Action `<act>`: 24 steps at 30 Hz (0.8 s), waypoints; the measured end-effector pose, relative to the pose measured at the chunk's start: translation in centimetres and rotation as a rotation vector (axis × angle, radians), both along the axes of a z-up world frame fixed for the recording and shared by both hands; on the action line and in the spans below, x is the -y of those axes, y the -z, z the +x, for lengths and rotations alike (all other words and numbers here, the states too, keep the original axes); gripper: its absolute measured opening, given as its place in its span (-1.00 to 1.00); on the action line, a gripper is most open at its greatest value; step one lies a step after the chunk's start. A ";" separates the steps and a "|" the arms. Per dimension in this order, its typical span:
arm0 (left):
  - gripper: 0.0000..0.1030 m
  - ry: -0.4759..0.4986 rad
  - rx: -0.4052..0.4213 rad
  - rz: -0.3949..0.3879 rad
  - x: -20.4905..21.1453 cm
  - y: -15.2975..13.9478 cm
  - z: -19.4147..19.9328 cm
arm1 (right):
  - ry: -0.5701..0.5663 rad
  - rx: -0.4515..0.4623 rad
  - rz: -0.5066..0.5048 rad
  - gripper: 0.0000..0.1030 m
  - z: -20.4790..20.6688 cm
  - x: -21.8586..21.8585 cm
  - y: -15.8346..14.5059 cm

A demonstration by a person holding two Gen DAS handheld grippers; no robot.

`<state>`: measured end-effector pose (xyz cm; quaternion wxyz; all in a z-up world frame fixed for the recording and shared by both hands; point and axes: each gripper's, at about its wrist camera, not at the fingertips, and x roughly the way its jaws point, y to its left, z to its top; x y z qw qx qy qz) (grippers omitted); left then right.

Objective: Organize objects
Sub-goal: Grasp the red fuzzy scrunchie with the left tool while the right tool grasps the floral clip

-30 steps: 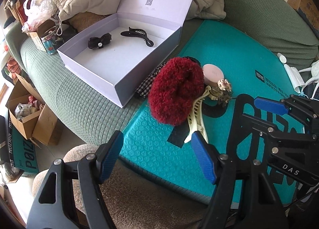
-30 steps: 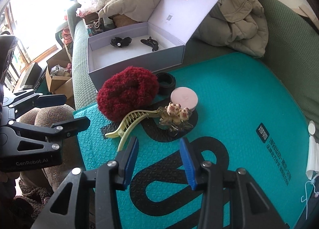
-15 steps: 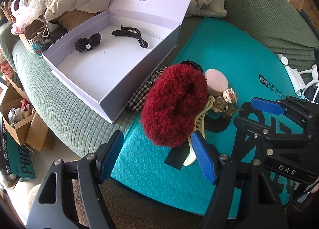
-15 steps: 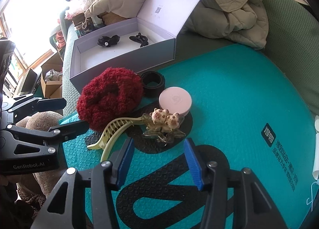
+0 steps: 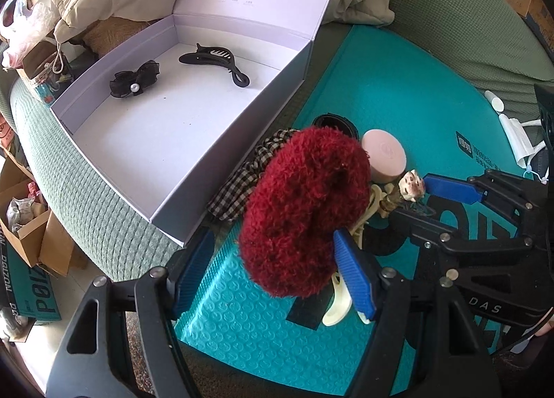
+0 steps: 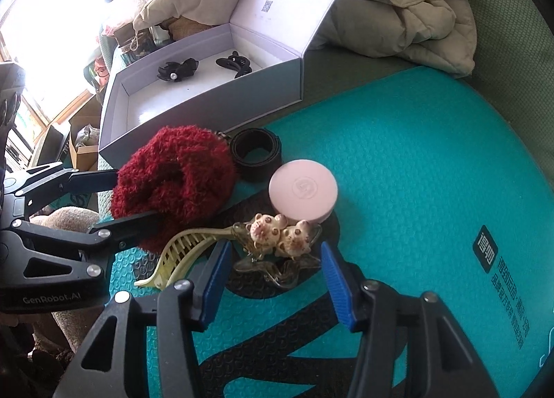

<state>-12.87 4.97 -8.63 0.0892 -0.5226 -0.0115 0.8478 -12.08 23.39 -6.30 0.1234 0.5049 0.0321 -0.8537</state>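
Two hand-held grippers close on a heap of hair accessories spread over a teal bubble-wrap mailer (image 5: pixel 398 86) on a green quilted sofa (image 5: pixel 86 204). The left gripper (image 5: pixel 273 270), jaws spread wide and holding nothing, brackets the near end of a fluffy dark-red scrunchie (image 5: pixel 304 211), which lies dead ahead at 12 o'clock, its long axis running roughly away from the camera; in the right wrist view one left finger appears to touch the fluff, though contact cannot be confirmed. The right gripper (image 6: pixel 273 280), likewise open and empty, straddles a clear claw clip topped with two cream bear figures (image 6: pixel 277 235), just ahead at 12 o'clock. A pale yellow claw clip (image 6: pixel 180 256) lies at its 10 o'clock, a round pink compact (image 6: pixel 303 188) just beyond the bears, and a black band (image 6: pixel 256 152) farther back. A checked fabric scrunchie (image 5: pixel 242 183) peeks out beside the red one. The open white gift box (image 5: pixel 166 141), at the left gripper's 11 o'clock, already holds a black bow clip (image 5: pixel 135 81) and a black claw clip (image 5: pixel 214 60). Beige padded jackets (image 6: pixel 415 6) are piled behind; cardboard cartons (image 5: pixel 27 235) sit on the floor.
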 end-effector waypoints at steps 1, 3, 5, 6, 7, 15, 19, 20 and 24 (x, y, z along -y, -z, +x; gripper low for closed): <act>0.34 0.000 -0.002 0.007 0.0 0.1 0.0 | -0.001 0.003 -0.004 0.04 -0.1 0.0 0.1; 0.25 0.002 0.002 0.013 0.0 0.2 -0.1 | -0.002 0.008 -0.011 0.04 -0.2 0.0 0.3; 0.02 0.008 0.011 0.022 0.0 0.5 -0.2 | 0.001 0.013 -0.011 0.04 -0.2 -0.1 0.5; -0.11 0.013 0.019 0.034 0.0 0.6 -0.1 | 0.005 0.015 -0.010 0.04 -0.2 -0.2 0.6; -0.14 0.018 0.023 0.048 0.0 0.7 -0.1 | 0.010 0.017 -0.013 0.04 -0.2 -0.3 0.7; -0.42 0.024 0.018 0.087 0.3 0.2 0.7 | 0.023 0.015 -0.054 -0.02 0.4 -0.8 0.9; -0.42 0.025 0.040 0.101 0.7 0.2 1.6 | 0.020 0.012 -0.049 -0.02 1.1 -0.7 0.8; -0.42 0.027 0.044 0.100 0.8 0.2 1.9 | 0.018 0.014 -0.048 -0.02 1.2 -0.7 0.8; -0.42 0.033 0.056 0.095 1.0 0.1 3.5 | 0.007 0.020 -0.035 -0.02 2.2 -0.5 0.7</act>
